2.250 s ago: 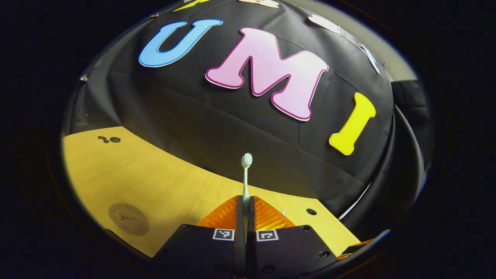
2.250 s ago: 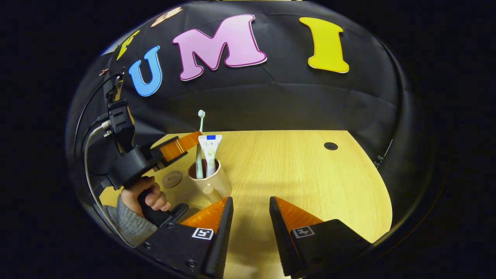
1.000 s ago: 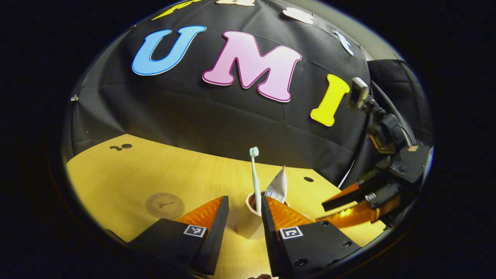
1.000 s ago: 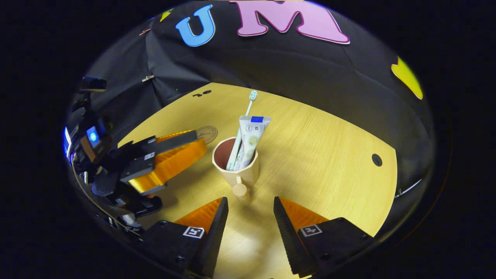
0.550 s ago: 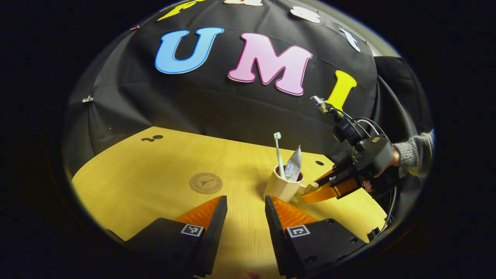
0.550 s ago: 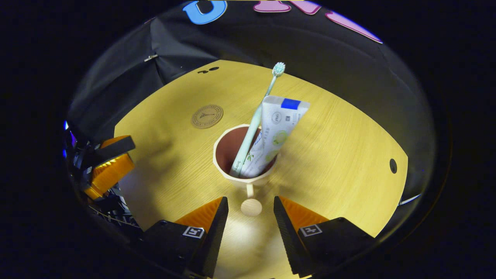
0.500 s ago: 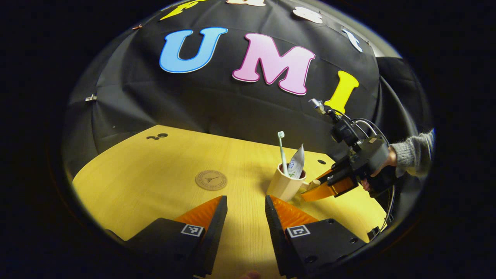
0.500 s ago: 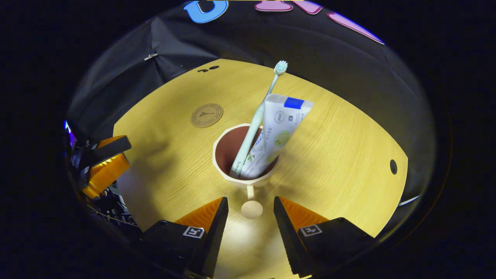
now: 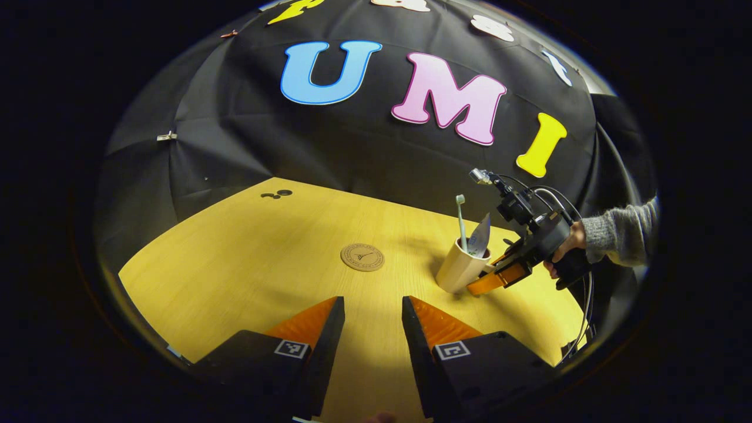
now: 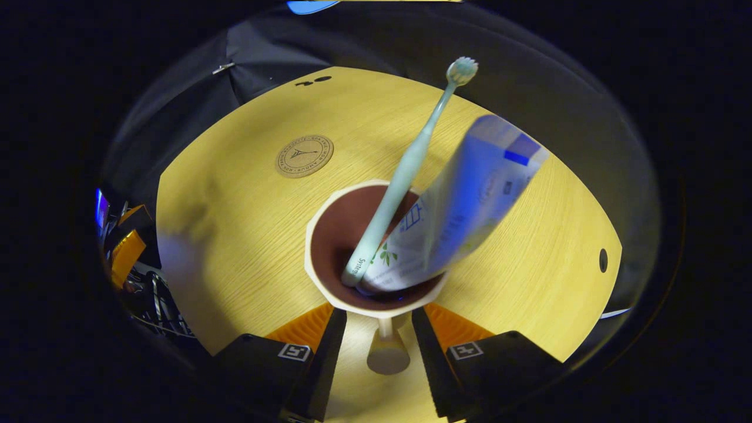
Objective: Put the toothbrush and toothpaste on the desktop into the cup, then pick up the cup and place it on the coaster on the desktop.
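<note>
A beige cup (image 10: 317, 226) with a dark red inside stands on the wooden desktop (image 10: 235, 235). It holds a pale green toothbrush (image 10: 405, 170) and a white toothpaste tube (image 10: 470, 200), which looks blurred. My right gripper (image 10: 379, 320) is open, and the cup's knob handle (image 10: 388, 355) sits between its fingers without touching them. In the left gripper view the cup (image 9: 458, 273) stands right of the round coaster (image 9: 362, 257), with the right gripper (image 9: 490, 281) at its side. My left gripper (image 9: 367, 317) is open and holds nothing, well short of the cup.
The coaster (image 10: 304, 155) lies on bare desktop beyond the cup and to its left. A hand in a grey sleeve (image 9: 617, 238) holds the right gripper. Small dark holes (image 10: 603, 260) mark the desktop near its edges. Black cloth bounds the far side.
The left gripper let go of the toothbrush in the cup and drew back. The right gripper closed in on the cup until the handle came between its open fingers.
</note>
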Motion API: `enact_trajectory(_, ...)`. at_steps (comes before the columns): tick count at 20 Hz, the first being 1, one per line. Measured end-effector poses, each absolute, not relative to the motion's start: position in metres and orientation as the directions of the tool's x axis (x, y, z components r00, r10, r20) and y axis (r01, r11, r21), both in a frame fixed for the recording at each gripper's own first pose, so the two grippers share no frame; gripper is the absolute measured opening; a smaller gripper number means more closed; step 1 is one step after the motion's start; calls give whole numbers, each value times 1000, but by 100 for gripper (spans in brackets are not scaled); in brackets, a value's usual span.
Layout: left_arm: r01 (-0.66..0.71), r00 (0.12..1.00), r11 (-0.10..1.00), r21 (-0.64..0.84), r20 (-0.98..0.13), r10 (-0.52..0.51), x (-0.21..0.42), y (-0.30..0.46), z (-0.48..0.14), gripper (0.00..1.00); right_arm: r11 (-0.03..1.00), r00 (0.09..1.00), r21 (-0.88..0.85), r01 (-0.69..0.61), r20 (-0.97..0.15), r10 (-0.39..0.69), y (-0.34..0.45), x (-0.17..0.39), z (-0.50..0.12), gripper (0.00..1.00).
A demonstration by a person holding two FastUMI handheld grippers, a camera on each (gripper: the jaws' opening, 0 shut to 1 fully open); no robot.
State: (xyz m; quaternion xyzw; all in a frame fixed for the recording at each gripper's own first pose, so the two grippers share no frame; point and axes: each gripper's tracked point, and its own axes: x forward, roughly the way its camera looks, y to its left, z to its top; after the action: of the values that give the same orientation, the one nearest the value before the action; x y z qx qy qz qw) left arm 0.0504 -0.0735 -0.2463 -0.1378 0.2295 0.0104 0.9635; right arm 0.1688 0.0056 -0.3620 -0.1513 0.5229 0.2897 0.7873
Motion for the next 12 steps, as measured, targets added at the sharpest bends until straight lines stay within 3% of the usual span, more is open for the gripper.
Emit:
enact_trajectory(1, -87, 894, 961, -263, -446, -41, 50, -71, -247, 64, 788, 280, 63, -613, -915, 291, 5, 168, -360, 52)
enact_trajectory(2, -90, 894, 960, -265, -446, -39, 50, -69, -247, 64, 791, 277, 50, -610, -921, 272, 2, 166, -360, 51)
enact_trajectory(4, -86, 893, 961, -261, -448, -42, 50, -69, -248, 64, 796, 269, 52, -603, -926, 265, 1, 167, -365, 30)
enact_trajectory(5, -82, 893, 963, -258, -449, -44, 49, -69, -250, 64, 797, 268, 49, -602, -928, 260, 0, 166, -363, 27)
enact_trajectory(6, -78, 893, 964, -255, -448, -46, 49, -68, -249, 64, 797, 275, 42, -603, -927, 256, 1, 167, -363, 32)
enact_trajectory(7, -75, 894, 965, -253, -445, -47, 50, -68, -249, 64, 795, 280, 37, -605, -925, 256, 0, 167, -361, 26)
enact_trajectory(8, -71, 895, 965, -253, -443, -50, 49, -68, -247, 64, 797, 283, 42, -602, -923, 262, 1, 166, -360, 31)
enact_trajectory(9, -69, 896, 965, -253, -441, -51, 49, -68, -247, 64, 803, 289, 45, -594, -920, 266, 1, 167, -361, 25)
enact_trajectory(12, -69, 898, 964, -257, -437, -52, 48, -63, -246, 64, 816, 317, 32, -577, -912, 260, 1, 167, -358, 29)
